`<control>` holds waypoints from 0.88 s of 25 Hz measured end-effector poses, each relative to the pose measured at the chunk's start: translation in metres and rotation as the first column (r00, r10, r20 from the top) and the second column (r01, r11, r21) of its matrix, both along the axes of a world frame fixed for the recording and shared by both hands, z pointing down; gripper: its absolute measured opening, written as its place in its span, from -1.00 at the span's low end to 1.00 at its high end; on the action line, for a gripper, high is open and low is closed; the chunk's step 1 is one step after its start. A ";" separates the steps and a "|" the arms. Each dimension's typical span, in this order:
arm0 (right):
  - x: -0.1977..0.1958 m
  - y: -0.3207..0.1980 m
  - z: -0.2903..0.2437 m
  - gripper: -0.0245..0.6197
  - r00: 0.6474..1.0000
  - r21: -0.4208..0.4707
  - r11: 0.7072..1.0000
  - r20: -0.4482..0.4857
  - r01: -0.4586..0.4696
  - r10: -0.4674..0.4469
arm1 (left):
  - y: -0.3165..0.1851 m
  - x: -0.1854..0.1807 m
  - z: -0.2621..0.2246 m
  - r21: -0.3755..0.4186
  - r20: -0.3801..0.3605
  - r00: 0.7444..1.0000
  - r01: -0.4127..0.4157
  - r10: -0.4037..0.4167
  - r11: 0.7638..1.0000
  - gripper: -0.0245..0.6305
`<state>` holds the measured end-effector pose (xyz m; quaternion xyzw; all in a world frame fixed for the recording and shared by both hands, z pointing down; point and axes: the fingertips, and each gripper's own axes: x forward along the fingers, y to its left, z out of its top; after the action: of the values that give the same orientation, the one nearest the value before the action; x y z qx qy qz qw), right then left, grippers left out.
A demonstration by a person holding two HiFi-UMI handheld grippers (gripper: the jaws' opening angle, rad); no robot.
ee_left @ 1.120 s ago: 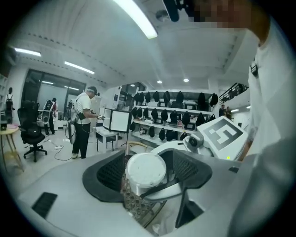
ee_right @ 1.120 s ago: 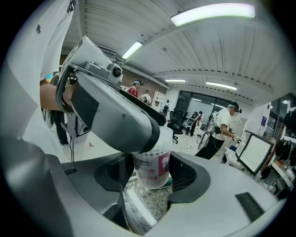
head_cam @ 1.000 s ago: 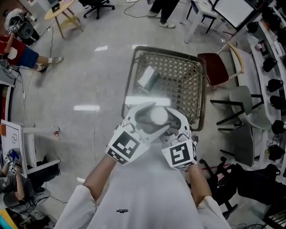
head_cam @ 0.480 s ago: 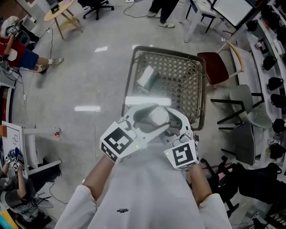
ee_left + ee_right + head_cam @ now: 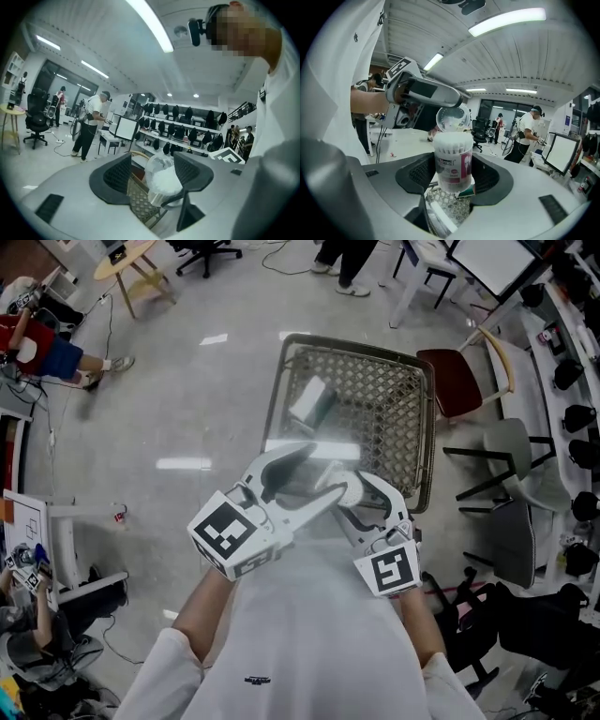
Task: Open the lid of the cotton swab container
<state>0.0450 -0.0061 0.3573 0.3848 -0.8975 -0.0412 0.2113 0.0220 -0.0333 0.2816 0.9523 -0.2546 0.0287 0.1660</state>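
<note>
The cotton swab container [image 5: 453, 161] was held upright between the fingers of the right gripper [image 5: 453, 180], over a wire basket [image 5: 356, 342]. Its clear lid [image 5: 452, 119] was tipped up off the swabs. The fingers of the left gripper [image 5: 154, 174] were spread wide and had just been opening, with the lid between them but not clamped.

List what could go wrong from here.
The cotton swab container, gripped by the right gripper, stands open and full: any tilt could spill swabs. The clear lid sits between the left gripper's jaws, which have just been opening, a gap at one pad; it could drop into the wire basket.
</note>
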 end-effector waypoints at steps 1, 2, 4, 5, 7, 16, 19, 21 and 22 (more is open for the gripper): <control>0.001 0.000 0.001 -0.21 1.000 -0.003 1.000 0.010 -0.005 0.005 | -0.003 -0.004 0.001 0.000 0.009 1.000 0.020 -0.020 1.000 -0.08; 0.003 0.000 0.002 -0.21 1.000 -0.005 1.000 0.021 -0.010 0.011 | -0.005 -0.008 0.002 0.001 0.018 0.999 0.036 -0.036 0.999 -0.08; 0.004 -0.001 0.002 -0.21 0.999 -0.006 1.000 0.043 -0.018 0.018 | -0.009 -0.014 0.008 0.005 0.036 0.997 0.062 -0.062 0.998 -0.11; 0.005 0.000 0.001 -0.21 0.998 -0.007 1.000 0.053 -0.019 0.020 | -0.009 -0.017 0.013 0.008 0.045 0.996 0.072 -0.072 0.997 -0.15; 0.004 0.001 -0.002 -0.21 0.997 -0.006 1.000 0.070 -0.019 0.019 | -0.011 -0.021 0.021 0.008 0.051 0.995 0.087 -0.087 0.996 -0.17; 0.016 -0.008 0.004 -0.21 0.989 -0.060 0.994 0.107 -0.093 0.099 | -0.017 -0.032 0.045 -0.039 0.051 0.982 0.184 -0.182 0.982 -0.19; 0.026 -0.015 0.002 -0.21 0.979 -0.071 0.987 0.132 -0.146 0.154 | -0.013 -0.033 0.048 -0.043 0.049 0.979 0.200 -0.197 0.979 -0.19; 0.034 -0.020 -0.001 -0.20 0.971 -0.062 0.982 0.149 -0.181 0.188 | -0.011 -0.034 0.047 -0.043 0.041 0.978 0.206 -0.205 0.978 -0.20; 0.037 -0.023 -0.003 -0.20 0.968 -0.049 0.980 0.157 -0.193 0.198 | -0.011 -0.036 0.047 -0.043 0.038 0.977 0.212 -0.210 0.976 -0.22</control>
<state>0.0821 -0.0287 0.3541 0.4700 -0.8698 0.0259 0.1476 -0.0136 -0.0447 0.3290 0.9151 -0.3562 0.0328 0.1860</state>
